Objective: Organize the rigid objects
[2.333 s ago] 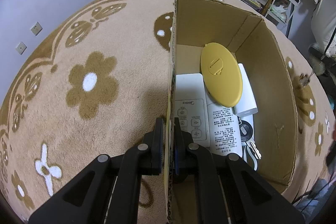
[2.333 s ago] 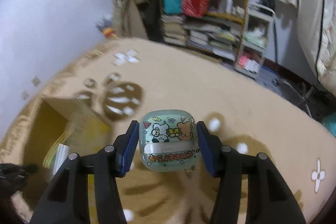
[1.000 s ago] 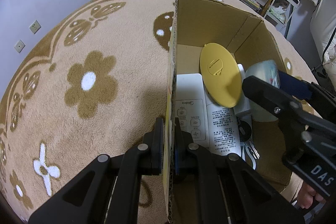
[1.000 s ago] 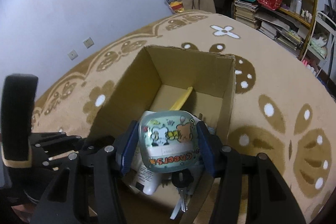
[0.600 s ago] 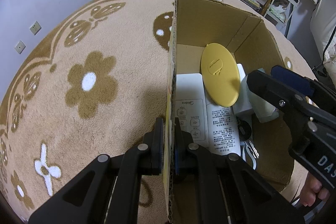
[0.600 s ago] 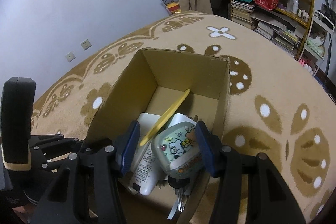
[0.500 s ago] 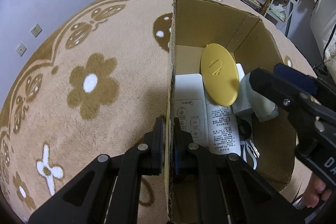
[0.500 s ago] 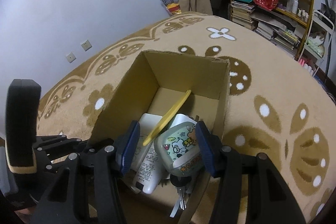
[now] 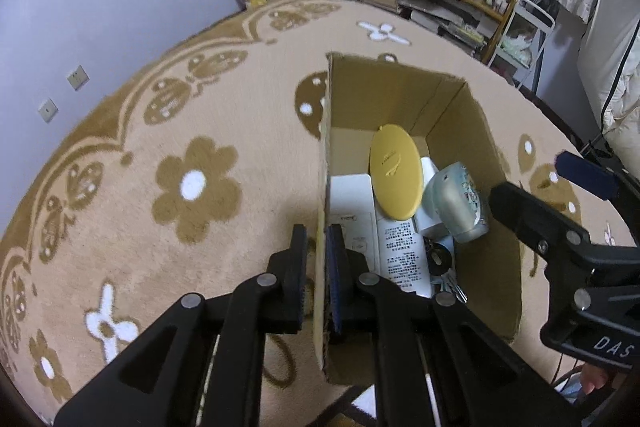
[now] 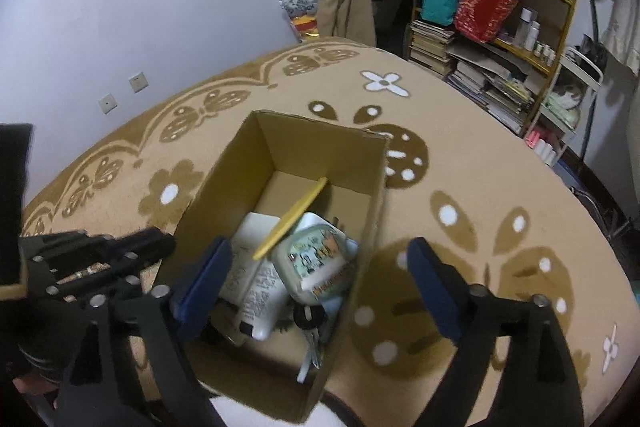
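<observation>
An open cardboard box (image 9: 400, 91) (image 10: 320, 131) stands on the carpet. My left gripper (image 9: 315, 243) is shut on the box's left wall. Inside lie a yellow disc (image 9: 395, 177) (image 10: 292, 219), a white remote (image 9: 352, 211) (image 10: 256, 259), a white printed tube (image 9: 402, 259), keys (image 10: 310, 323) and a mint cartoon-printed case (image 9: 456, 201) (image 10: 316, 255) that rests tilted on the others. My right gripper (image 10: 316, 279) is open and empty above the box's near end, its jaws wide apart; it also shows in the left wrist view (image 9: 560, 195).
A tan carpet with brown flowers (image 9: 196, 187) surrounds the box. Cluttered shelves (image 10: 500, 27) with books, a red bag and a teal bag stand at the back right. A purple wall with sockets (image 10: 138, 81) is on the left.
My right gripper brought the mint case over the box, opened and let it go. The case now lies in the box, and the right gripper has pulled back. The left gripper kept its hold.
</observation>
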{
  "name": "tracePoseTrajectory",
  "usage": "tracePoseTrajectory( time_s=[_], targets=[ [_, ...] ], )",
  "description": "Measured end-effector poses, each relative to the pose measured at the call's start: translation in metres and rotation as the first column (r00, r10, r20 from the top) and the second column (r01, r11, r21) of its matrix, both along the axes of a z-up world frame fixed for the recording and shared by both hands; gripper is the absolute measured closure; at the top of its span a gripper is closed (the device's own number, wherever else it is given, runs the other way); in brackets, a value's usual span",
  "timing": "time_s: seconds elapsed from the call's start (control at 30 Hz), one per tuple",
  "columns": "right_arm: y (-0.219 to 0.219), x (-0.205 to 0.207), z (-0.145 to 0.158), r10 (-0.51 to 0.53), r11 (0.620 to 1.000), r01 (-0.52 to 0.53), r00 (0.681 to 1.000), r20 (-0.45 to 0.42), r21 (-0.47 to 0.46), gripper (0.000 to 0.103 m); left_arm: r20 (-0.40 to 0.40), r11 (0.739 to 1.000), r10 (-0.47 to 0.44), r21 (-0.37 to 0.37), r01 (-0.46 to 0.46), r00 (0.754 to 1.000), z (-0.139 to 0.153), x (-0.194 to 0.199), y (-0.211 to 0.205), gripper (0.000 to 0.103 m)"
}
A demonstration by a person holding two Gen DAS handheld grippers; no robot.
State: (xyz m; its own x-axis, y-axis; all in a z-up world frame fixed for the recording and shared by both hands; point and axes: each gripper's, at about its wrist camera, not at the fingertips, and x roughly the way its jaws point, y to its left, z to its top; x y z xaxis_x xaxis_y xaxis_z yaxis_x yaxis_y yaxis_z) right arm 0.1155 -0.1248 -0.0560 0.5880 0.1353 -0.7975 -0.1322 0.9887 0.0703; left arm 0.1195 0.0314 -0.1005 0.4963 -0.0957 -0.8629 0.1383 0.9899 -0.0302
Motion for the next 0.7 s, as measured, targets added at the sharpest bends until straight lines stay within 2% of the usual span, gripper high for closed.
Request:
tracePoseTrajectory(
  time_s=[0.07, 0.27, 0.37, 0.47, 0.5, 0.53, 0.6, 0.7],
  targets=[
    [-0.005, -0.005, 0.004, -0.018, 1.0, 0.018, 1.0, 0.002, 0.003, 0.0, 0.024, 1.0, -0.001, 0.012, 0.0, 1.0, 0.008, -0.005, 0.002, 0.089],
    [-0.025, -0.029, 0.022, -0.08, 0.996, 0.079, 0.996, 0.027, 0.028, 0.0, 0.095, 1.0, -0.012, 0.026, 0.009, 0.995, 0.029, -0.023, 0.004, 0.086],
    [-0.034, -0.043, 0.034, -0.104, 0.994, 0.103, 0.993, 0.048, 0.026, 0.0, 0.137, 0.998, -0.032, 0.049, 0.026, 0.99, 0.042, -0.033, -0.001, 0.079],
    [-0.04, -0.061, 0.049, -0.109, 0.994, 0.109, 0.99, 0.089, 0.004, 0.0, 0.195, 0.997, -0.05, 0.062, 0.038, 0.979, 0.058, -0.047, -0.005, 0.062],
    [-0.042, -0.066, 0.054, -0.11, 0.994, 0.111, 0.989, 0.101, -0.002, 0.0, 0.224, 0.997, -0.051, 0.068, 0.036, 0.973, 0.065, -0.053, -0.006, 0.05],
    [-0.044, -0.074, 0.06, -0.116, 0.993, 0.117, 0.986, 0.117, -0.005, 0.0, 0.245, 0.997, -0.051, 0.072, 0.034, 0.968, 0.07, -0.058, -0.006, 0.044],
    [-0.049, -0.086, 0.068, -0.128, 0.992, 0.128, 0.982, 0.142, 0.005, 0.0, 0.289, 0.996, -0.055, 0.087, 0.031, 0.956, 0.079, -0.069, -0.006, 0.038],
    [-0.056, -0.106, 0.082, -0.154, 0.988, 0.152, 0.97, 0.186, 0.027, 0.0, 0.331, 0.994, -0.064, 0.101, 0.032, 0.941, 0.09, -0.083, -0.005, 0.022]
  ],
)
